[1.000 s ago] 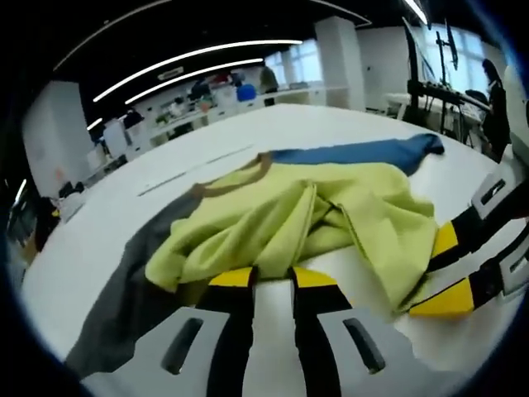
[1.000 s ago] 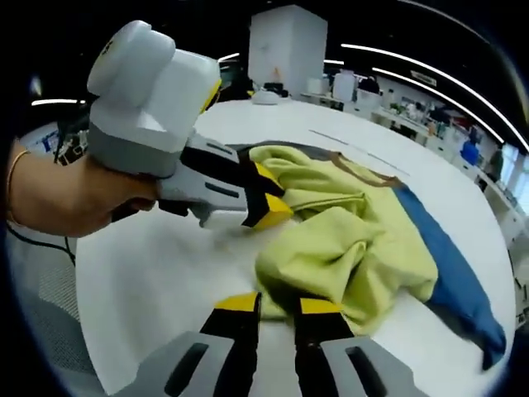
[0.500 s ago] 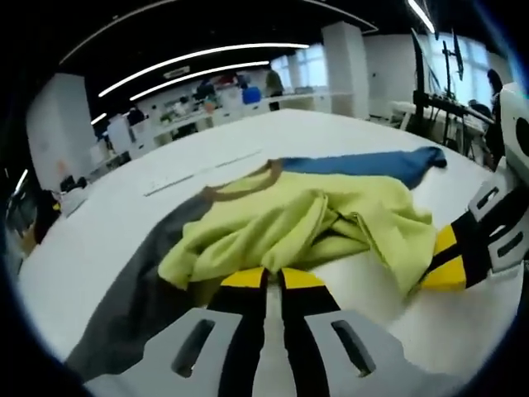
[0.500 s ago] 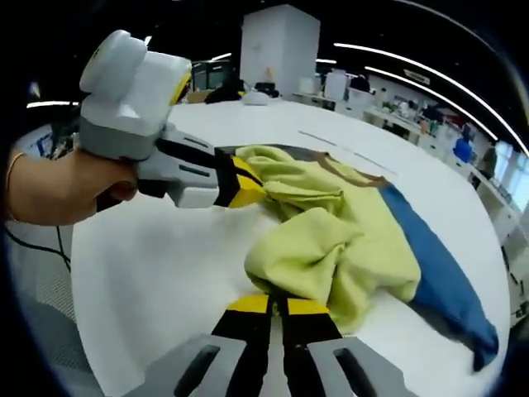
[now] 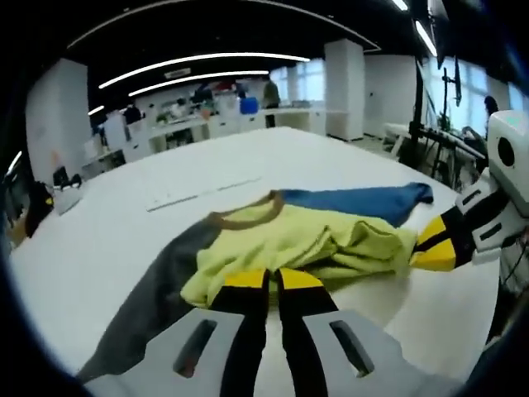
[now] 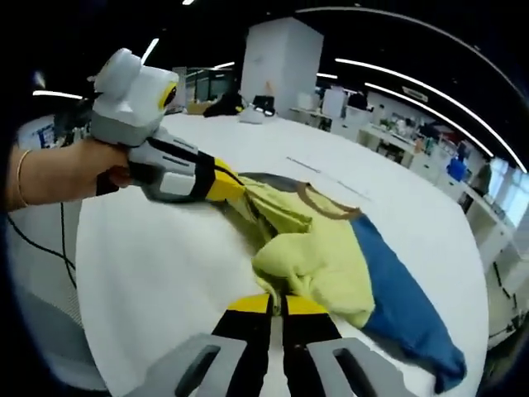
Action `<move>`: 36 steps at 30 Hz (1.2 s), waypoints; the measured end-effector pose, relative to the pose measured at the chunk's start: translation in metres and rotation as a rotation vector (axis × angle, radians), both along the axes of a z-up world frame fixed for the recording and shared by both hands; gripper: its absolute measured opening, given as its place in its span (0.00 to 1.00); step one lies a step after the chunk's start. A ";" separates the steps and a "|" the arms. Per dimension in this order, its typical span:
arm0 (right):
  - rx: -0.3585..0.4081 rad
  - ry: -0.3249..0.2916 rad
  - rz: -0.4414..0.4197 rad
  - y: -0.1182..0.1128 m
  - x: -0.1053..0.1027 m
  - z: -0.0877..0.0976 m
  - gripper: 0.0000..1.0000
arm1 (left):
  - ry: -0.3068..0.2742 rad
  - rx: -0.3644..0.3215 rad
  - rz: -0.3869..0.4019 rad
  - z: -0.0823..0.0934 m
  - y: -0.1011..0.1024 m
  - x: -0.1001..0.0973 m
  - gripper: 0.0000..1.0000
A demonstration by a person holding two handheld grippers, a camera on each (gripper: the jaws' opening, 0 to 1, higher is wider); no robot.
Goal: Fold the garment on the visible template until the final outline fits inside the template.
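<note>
Garment (image 5: 306, 240), one item, yellow-green body with a brown neckband (image 5: 244, 217), one blue sleeve (image 5: 364, 201) and one grey sleeve (image 5: 157, 289), lying crumpled on the white worktop (image 5: 107, 240). In the left gripper view the body is bunched into a ridge of folds across the middle of the worktop, the blue sleeve stretching toward the far right edge and the grey sleeve trailing toward the near left edge. Left claw (image 5: 264, 279): yellow tips pressed together, clenched on the near hem of the yellow-green cloth, which sits directly over the tips. Right claw (image 5: 431, 246): entering the left gripper view from the right, its yellow tips meeting the end of the bunched fabric just below the blue sleeve. In the right gripper view the same garment (image 6: 318, 256) runs from the left claw (image 6: 235, 188), held in a person's hand (image 6: 62, 169) with a bracelet at the wrist, down to the right claw (image 6: 277, 306), whose yellow tips are closed tight on a fold of the yellow-green cloth; the blue sleeve (image 6: 405, 306) lies spread toward the near right edge of the worktop (image 6: 157, 281). Template outline: cannot be made out on the worktop surface. Background: open office with desks, a white column (image 6: 281, 54) and ceiling strip lights (image 5: 207, 62).
</note>
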State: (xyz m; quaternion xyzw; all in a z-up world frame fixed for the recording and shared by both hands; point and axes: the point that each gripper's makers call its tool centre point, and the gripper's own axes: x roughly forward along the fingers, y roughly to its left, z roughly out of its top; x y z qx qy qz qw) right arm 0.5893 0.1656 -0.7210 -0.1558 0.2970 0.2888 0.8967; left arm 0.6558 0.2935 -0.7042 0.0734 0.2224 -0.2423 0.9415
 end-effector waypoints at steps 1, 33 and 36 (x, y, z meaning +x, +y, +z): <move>0.013 0.004 0.005 -0.001 -0.001 0.005 0.00 | -0.001 -0.008 -0.002 0.003 0.001 0.000 0.01; 0.122 0.109 0.100 -0.040 -0.049 0.036 0.00 | 0.072 0.015 -0.134 0.034 0.041 -0.091 0.01; 0.115 0.116 0.108 -0.042 -0.054 0.037 0.00 | 0.069 -0.034 -0.155 0.039 0.039 -0.101 0.01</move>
